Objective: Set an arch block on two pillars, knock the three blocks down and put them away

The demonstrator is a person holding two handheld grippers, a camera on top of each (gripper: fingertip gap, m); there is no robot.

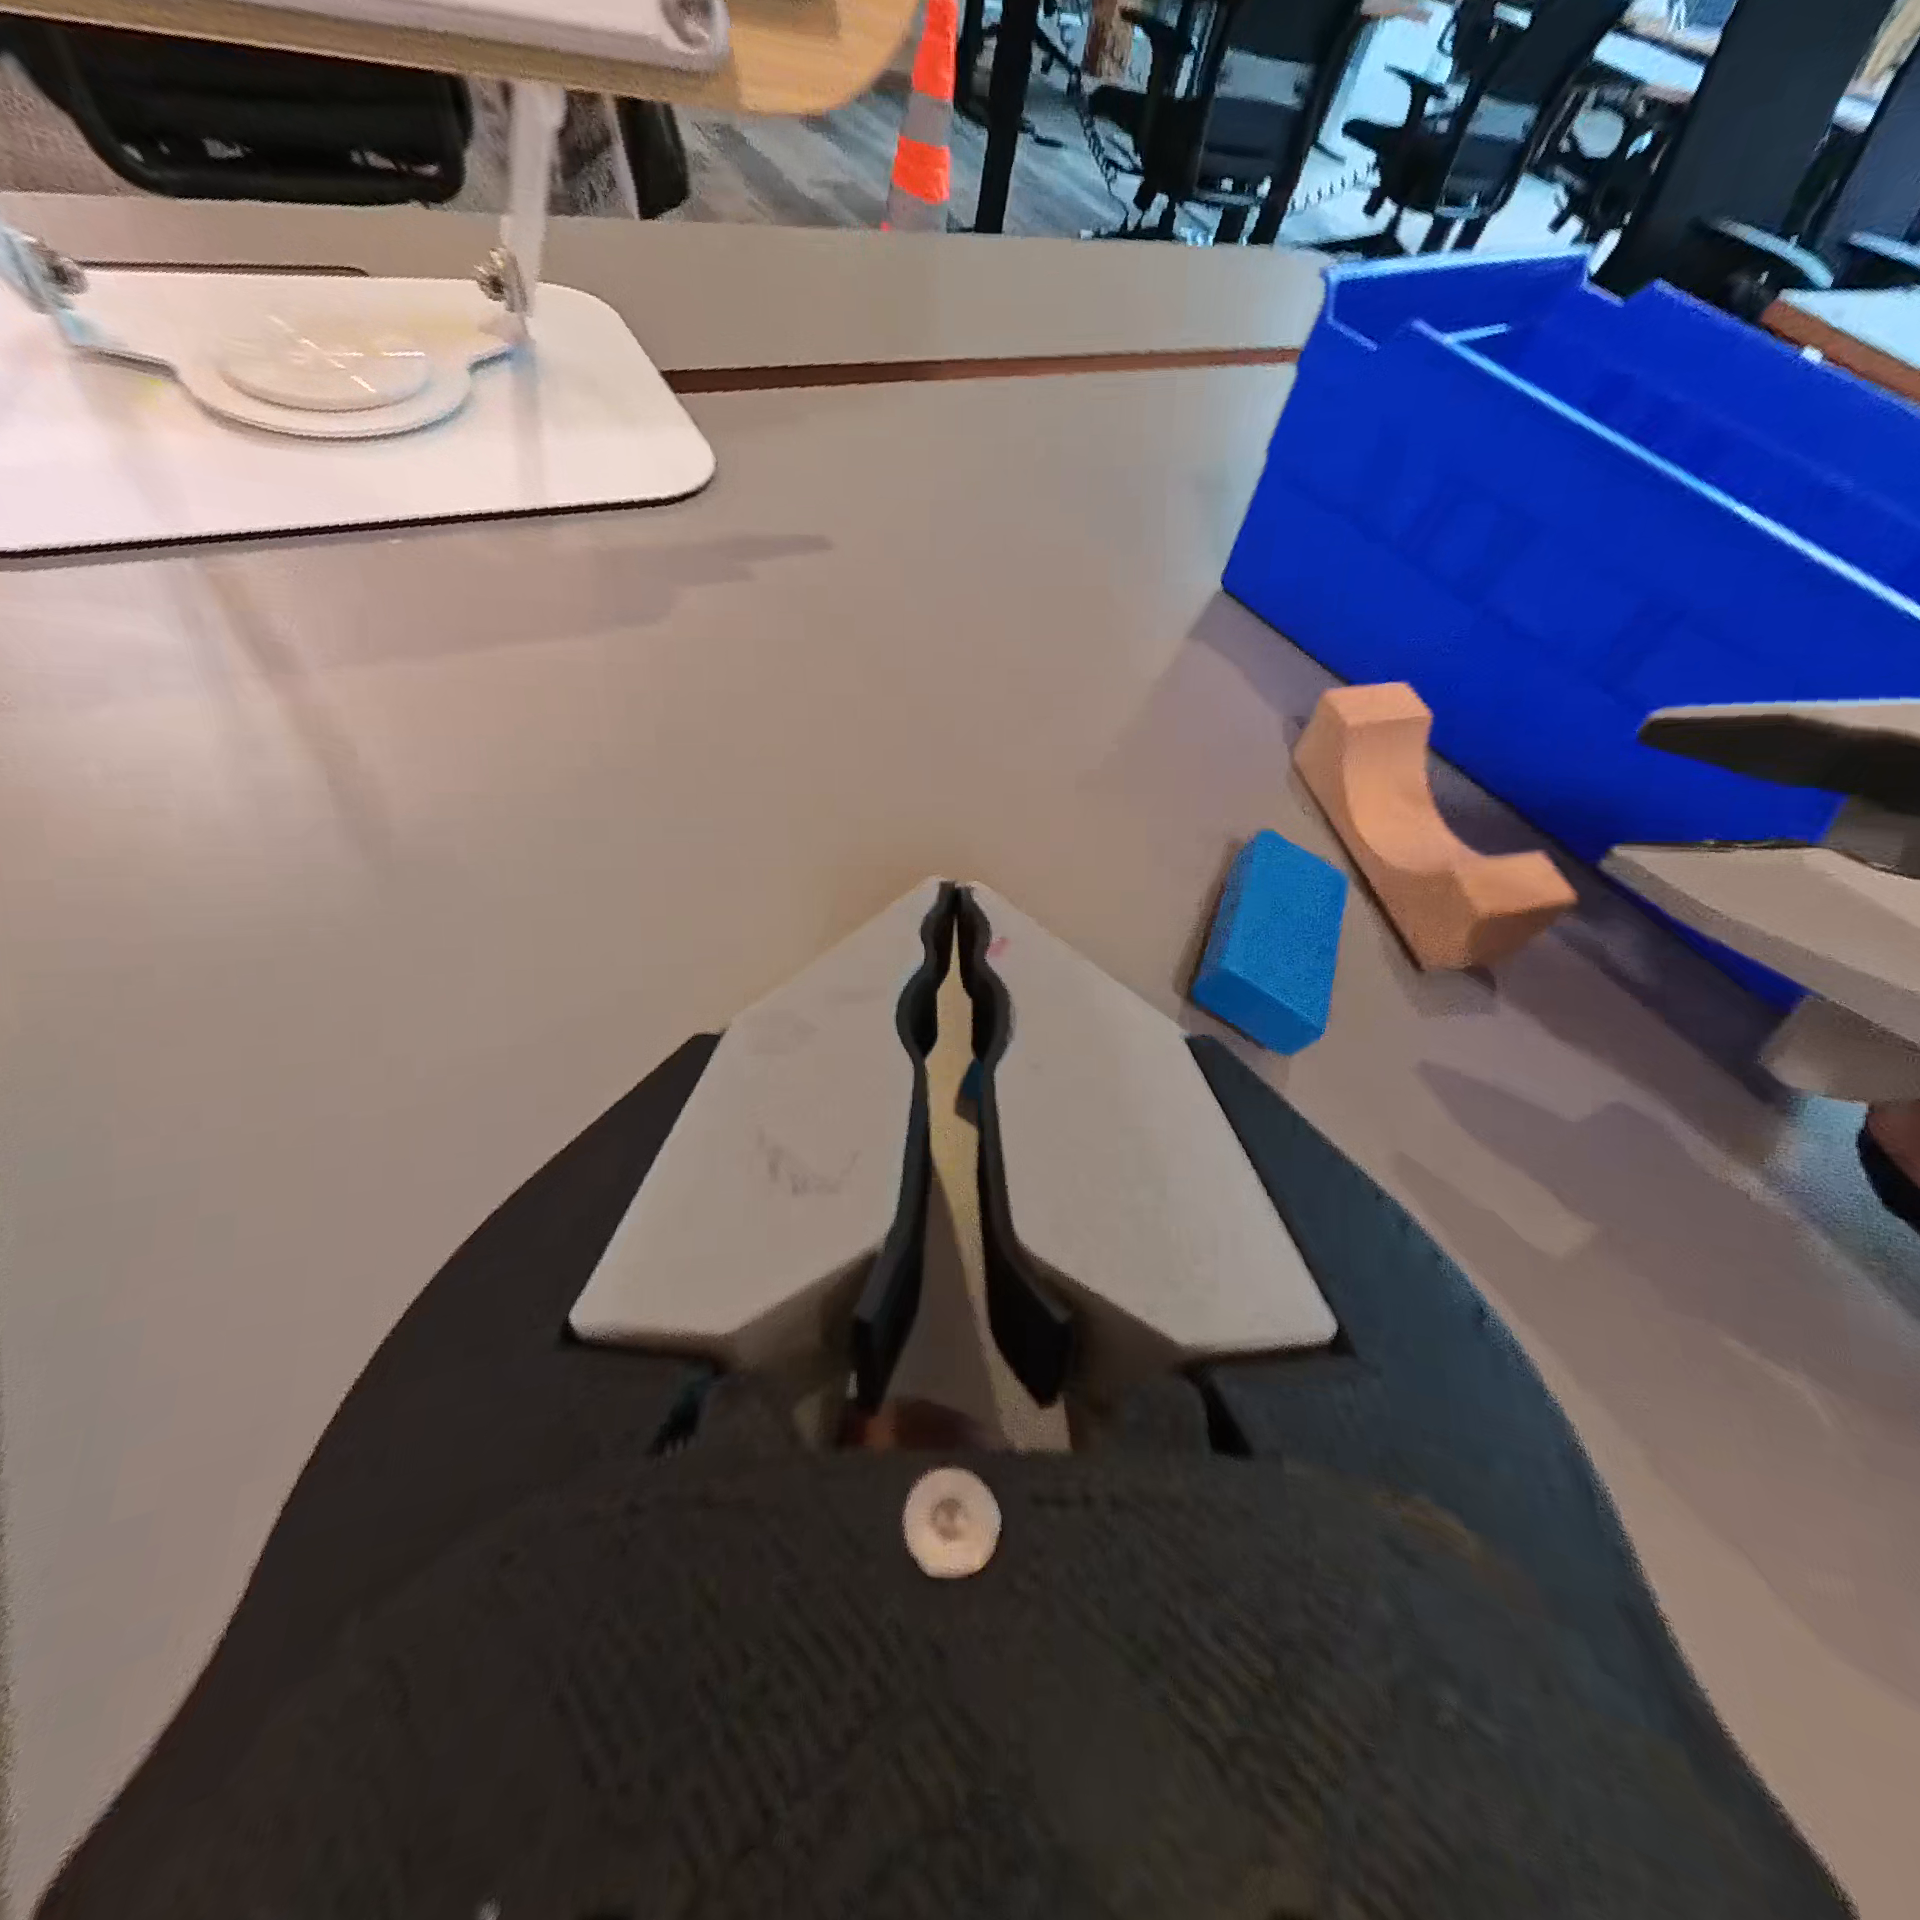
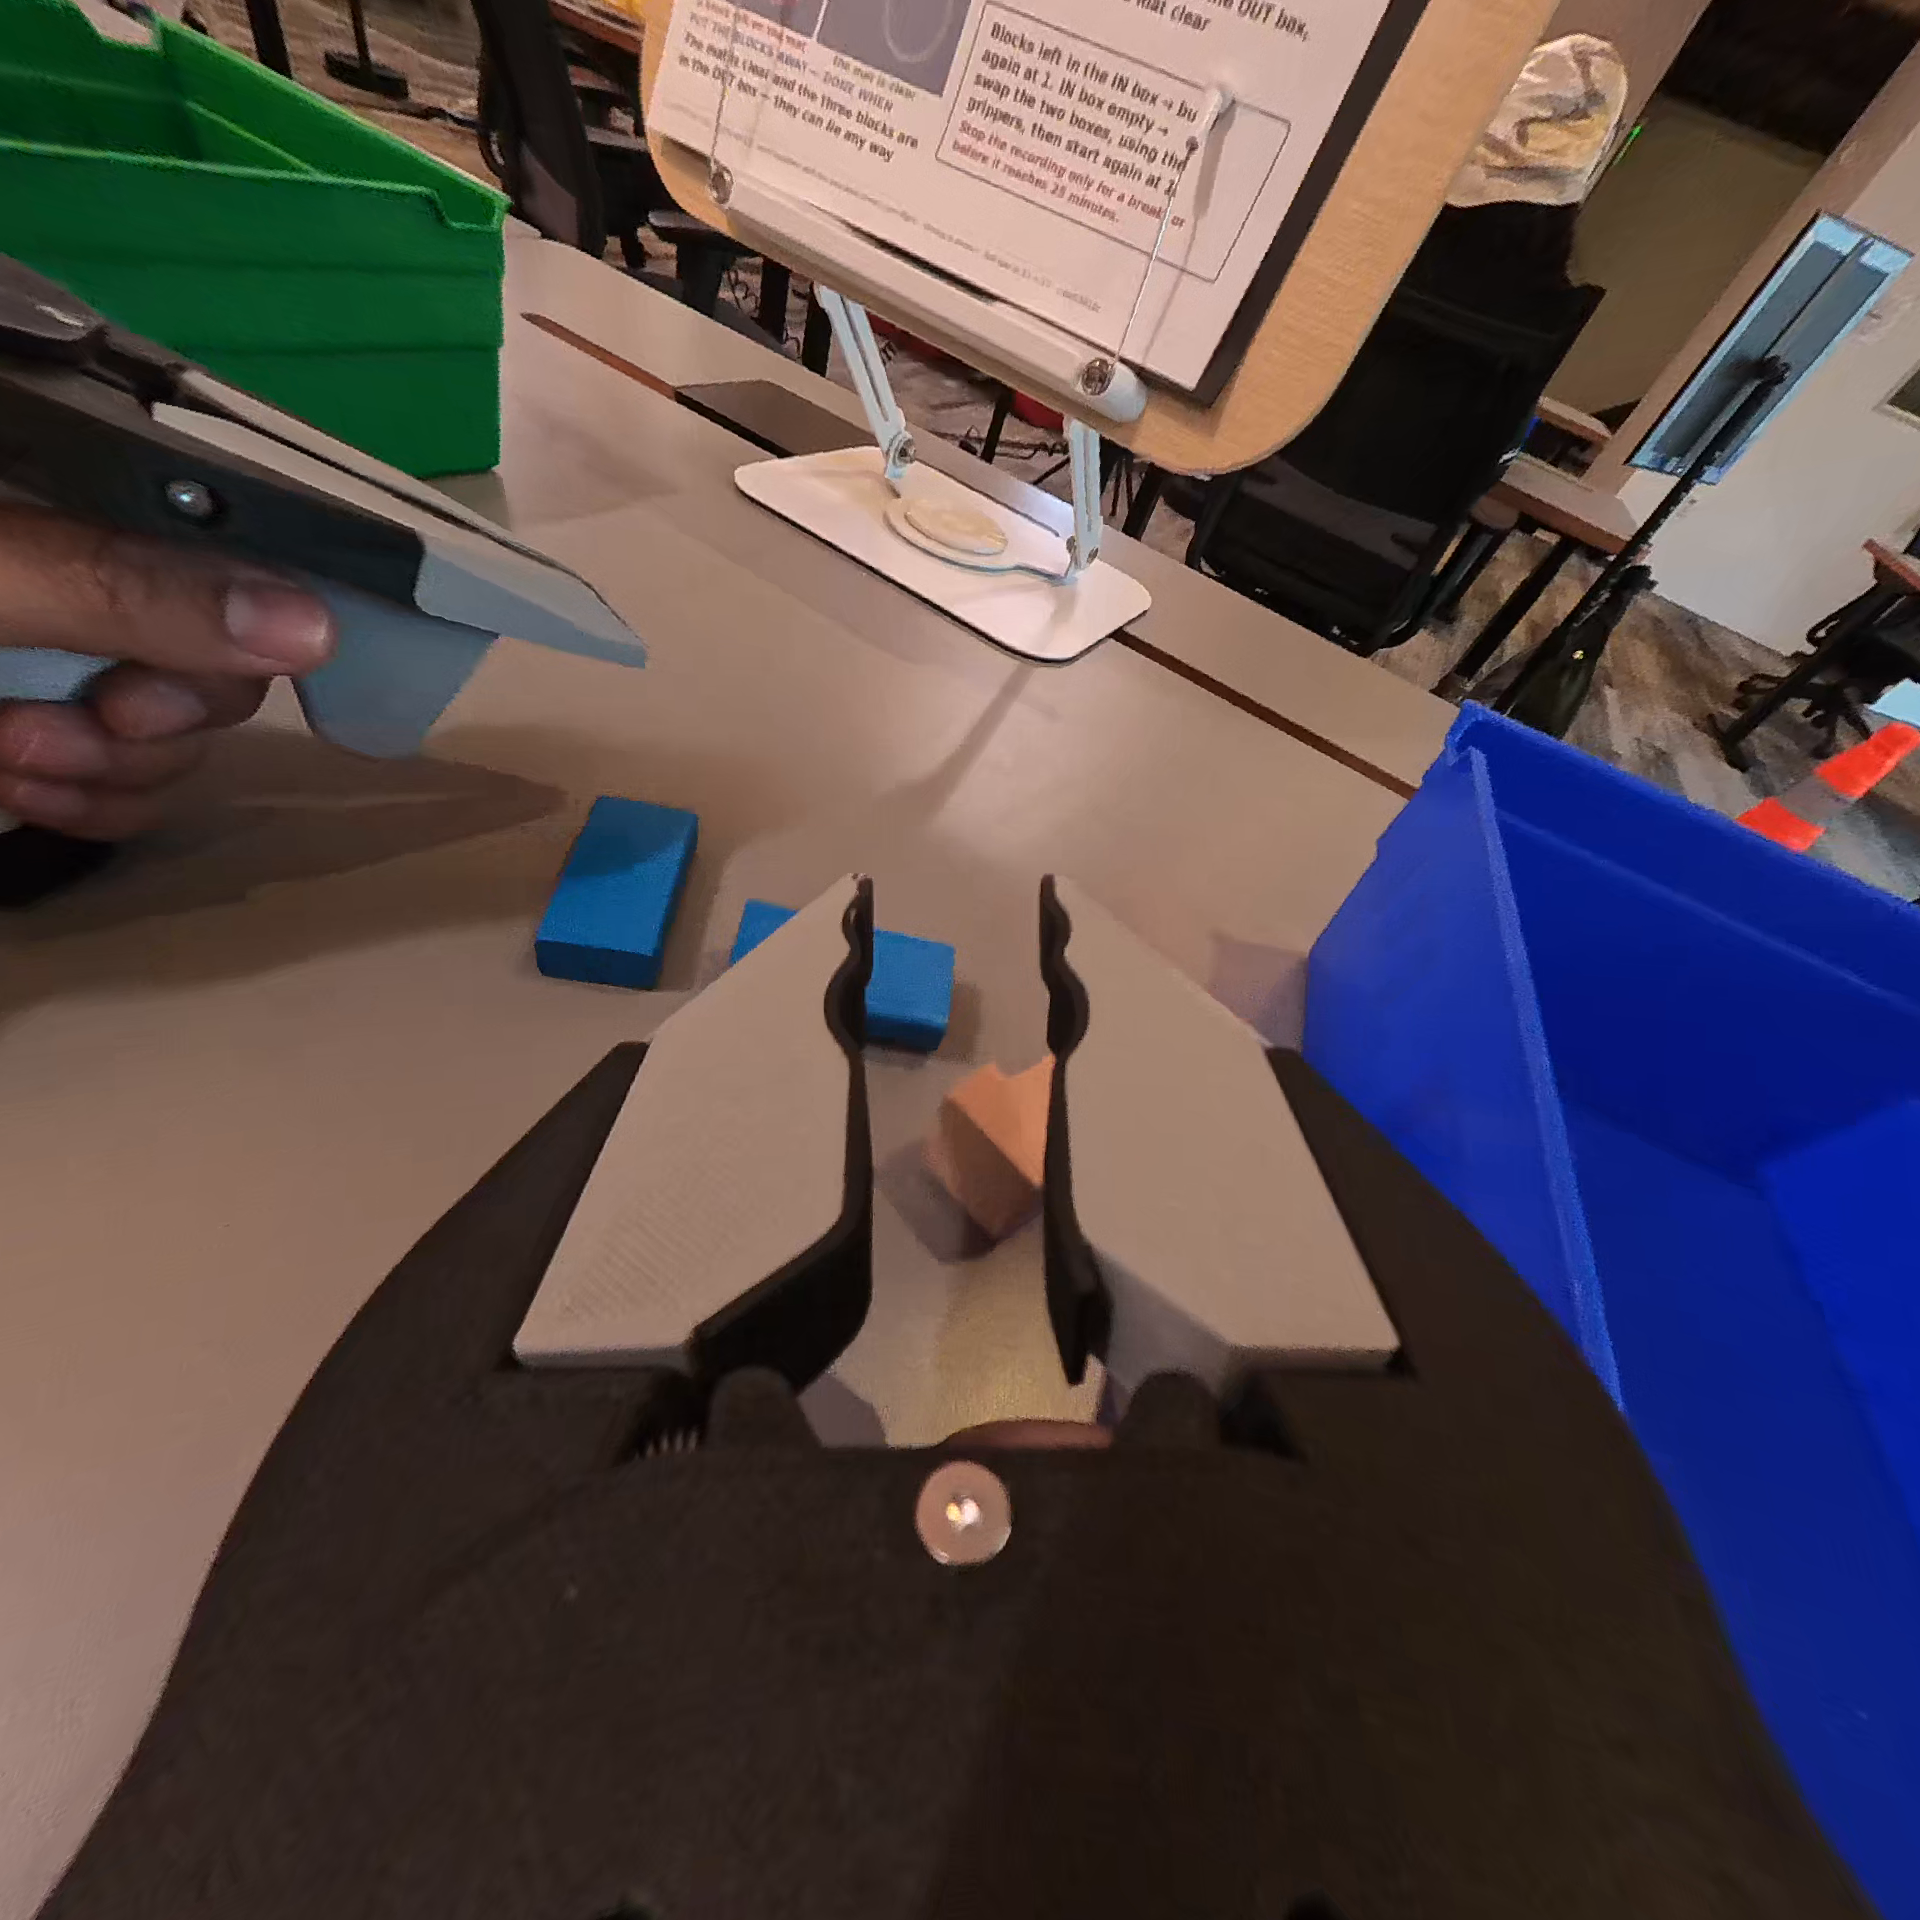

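Right gripper poised low over the grey table, fingers spread and empty, tan arch block directly ahead and below, framed in the gap between them. Arch lying on its side just beside the blue bin, long axis roughly parallel to the bin wall and, judging by the left wrist view, running mostly along the line of the fingers rather than across it. Likely next grasp: across the arch's short width.

Left gripper pinched together on nothing, off to the left and farther from the arch.

Two blue rectangular blocks flat on the table: one clear of the fingers, the other partly hidden behind the right gripper's left finger.

Arch: matte, wood-toned, curved underside, square ends. Blue blocks: sharp-edged, finely textured. Bin: glossy ribbed plastic. Green bin well apart at the far left; white document stand beyond.
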